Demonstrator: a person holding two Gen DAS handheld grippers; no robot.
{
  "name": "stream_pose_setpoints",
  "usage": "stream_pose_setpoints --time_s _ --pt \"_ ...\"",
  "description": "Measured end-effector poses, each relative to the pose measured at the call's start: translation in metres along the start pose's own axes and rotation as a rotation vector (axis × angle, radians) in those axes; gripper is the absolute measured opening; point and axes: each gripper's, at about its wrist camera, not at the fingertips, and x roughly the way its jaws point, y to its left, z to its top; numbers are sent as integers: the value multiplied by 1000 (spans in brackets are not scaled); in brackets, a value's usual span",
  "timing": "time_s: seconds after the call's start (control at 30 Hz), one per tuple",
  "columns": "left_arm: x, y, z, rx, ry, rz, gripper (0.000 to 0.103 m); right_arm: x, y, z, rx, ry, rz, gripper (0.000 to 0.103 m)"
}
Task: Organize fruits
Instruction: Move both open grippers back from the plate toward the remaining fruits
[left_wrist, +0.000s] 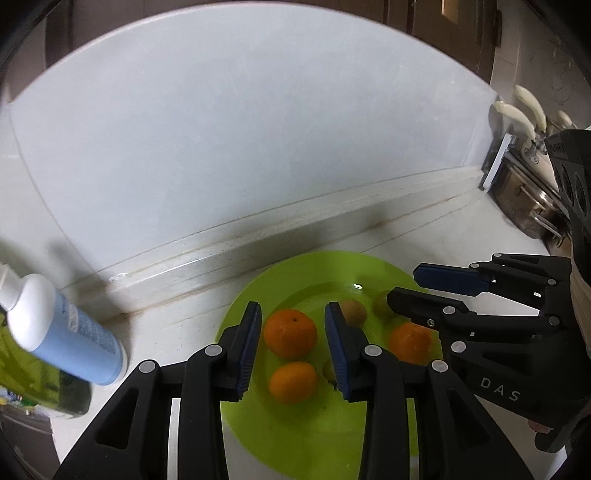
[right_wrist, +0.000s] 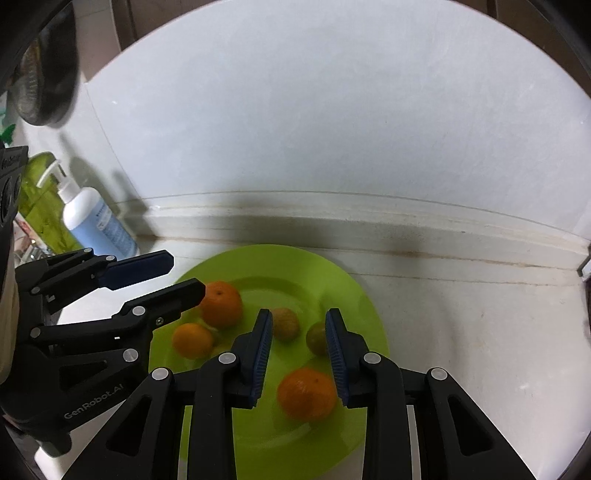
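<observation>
A lime-green plate (left_wrist: 295, 435) (right_wrist: 354, 295) lies on the white counter and holds three oranges and some small brownish-green fruits. In the left wrist view, my left gripper (left_wrist: 291, 347) is open over the plate, its fingers either side of two oranges (left_wrist: 290, 333) (left_wrist: 293, 382); a brownish fruit (left_wrist: 354, 312) lies just beyond. In the right wrist view, my right gripper (right_wrist: 299, 354) is open above an orange (right_wrist: 306, 394), with a brownish fruit (right_wrist: 285, 324) and a greenish fruit (right_wrist: 317, 338) ahead. Each gripper shows in the other's view, open and empty.
A white and blue pump bottle (left_wrist: 70, 332) (right_wrist: 98, 221) and a green bottle (right_wrist: 44, 199) stand left of the plate. A low ledge (left_wrist: 229, 254) and wall run behind it. Metal cookware (left_wrist: 528, 199) sits at the far right.
</observation>
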Motion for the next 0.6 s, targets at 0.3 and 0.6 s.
stream_pose_setpoints --time_s 0.3,0.6 --pt "-50 5 -13 -27 -73 -7 39 -43 16 -11 14 -70 -7 31" --pt "-105 7 -27 -22 -144 9 49 -95 36 -28 24 -159 -45 39"
